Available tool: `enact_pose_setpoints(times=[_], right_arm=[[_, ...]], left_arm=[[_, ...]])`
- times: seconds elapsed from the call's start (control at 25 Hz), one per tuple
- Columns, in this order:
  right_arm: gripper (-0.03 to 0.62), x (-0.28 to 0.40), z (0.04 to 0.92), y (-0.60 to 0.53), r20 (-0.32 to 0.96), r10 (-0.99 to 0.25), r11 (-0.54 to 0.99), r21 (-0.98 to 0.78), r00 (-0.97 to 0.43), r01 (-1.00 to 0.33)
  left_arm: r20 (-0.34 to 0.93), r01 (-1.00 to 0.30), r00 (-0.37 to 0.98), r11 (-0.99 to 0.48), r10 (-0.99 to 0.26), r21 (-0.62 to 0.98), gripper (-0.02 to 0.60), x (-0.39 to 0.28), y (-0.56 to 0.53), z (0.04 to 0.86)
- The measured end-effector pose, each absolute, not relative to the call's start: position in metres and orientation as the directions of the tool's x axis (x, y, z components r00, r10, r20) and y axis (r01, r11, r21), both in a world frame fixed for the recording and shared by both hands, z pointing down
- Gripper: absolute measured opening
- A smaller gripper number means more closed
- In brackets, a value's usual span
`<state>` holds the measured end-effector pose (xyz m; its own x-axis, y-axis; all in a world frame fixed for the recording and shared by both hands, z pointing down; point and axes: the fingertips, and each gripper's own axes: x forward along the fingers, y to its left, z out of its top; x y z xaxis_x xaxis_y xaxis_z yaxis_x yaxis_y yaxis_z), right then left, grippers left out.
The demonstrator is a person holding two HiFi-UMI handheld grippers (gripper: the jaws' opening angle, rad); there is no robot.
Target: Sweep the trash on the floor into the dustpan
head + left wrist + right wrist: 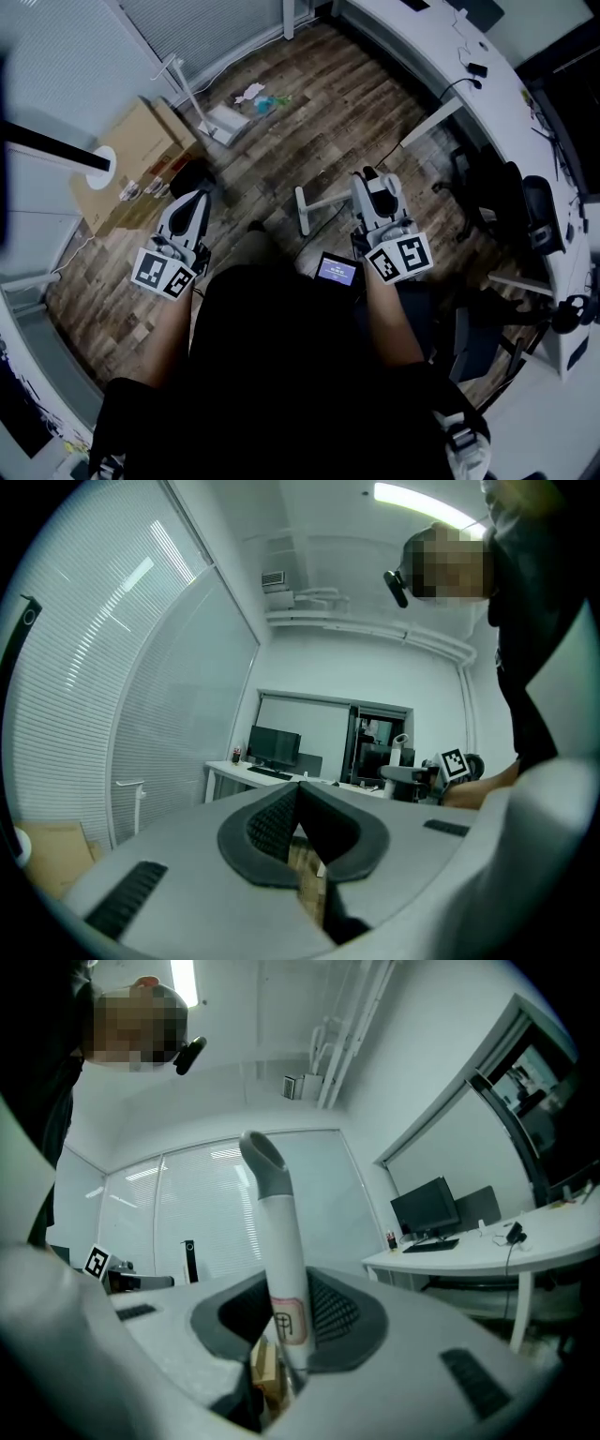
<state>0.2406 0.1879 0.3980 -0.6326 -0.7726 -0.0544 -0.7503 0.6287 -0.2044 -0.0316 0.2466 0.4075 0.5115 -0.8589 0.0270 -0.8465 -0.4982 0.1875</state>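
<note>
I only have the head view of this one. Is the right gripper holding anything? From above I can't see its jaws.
Observer: Yes. The right gripper view shows the right gripper shut on a near-upright white handle with a grey tip.
Operator: And the left one?
Observer: The left gripper is shut, nothing between its jaws.
Operator: Any marking on that handle?
Observer: A small label outlined in red, right at the jaws.
</note>
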Motion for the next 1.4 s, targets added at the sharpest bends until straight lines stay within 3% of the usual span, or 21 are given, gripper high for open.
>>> enact_pose_setpoints(times=[0.28,0.84,1.4], right_arm=[[0.086,0.223,0.405,0.144,-0.034,-0.77,0.628,-0.213,-0.637,-0.748],[0.092,0.21,0.401,-0.006,0.064,-0.816,0.546,-0.245,-0.575,-0.801],[0.092,0.173,0.377,-0.145,0.023,-0.843,0.523,-0.203,-0.538,-0.828]], left_arm=[[0.009,-0.843,0.508,-0.494,-0.862,0.213,-0.005,-0.051,0.206,0.42],[-0.032,-0.83,0.509,-0.5,-0.86,0.245,-0.005,-0.112,0.026,0.419],[-0.026,-0.828,0.51,-0.498,-0.86,0.257,-0.005,-0.165,-0.088,0.435]])
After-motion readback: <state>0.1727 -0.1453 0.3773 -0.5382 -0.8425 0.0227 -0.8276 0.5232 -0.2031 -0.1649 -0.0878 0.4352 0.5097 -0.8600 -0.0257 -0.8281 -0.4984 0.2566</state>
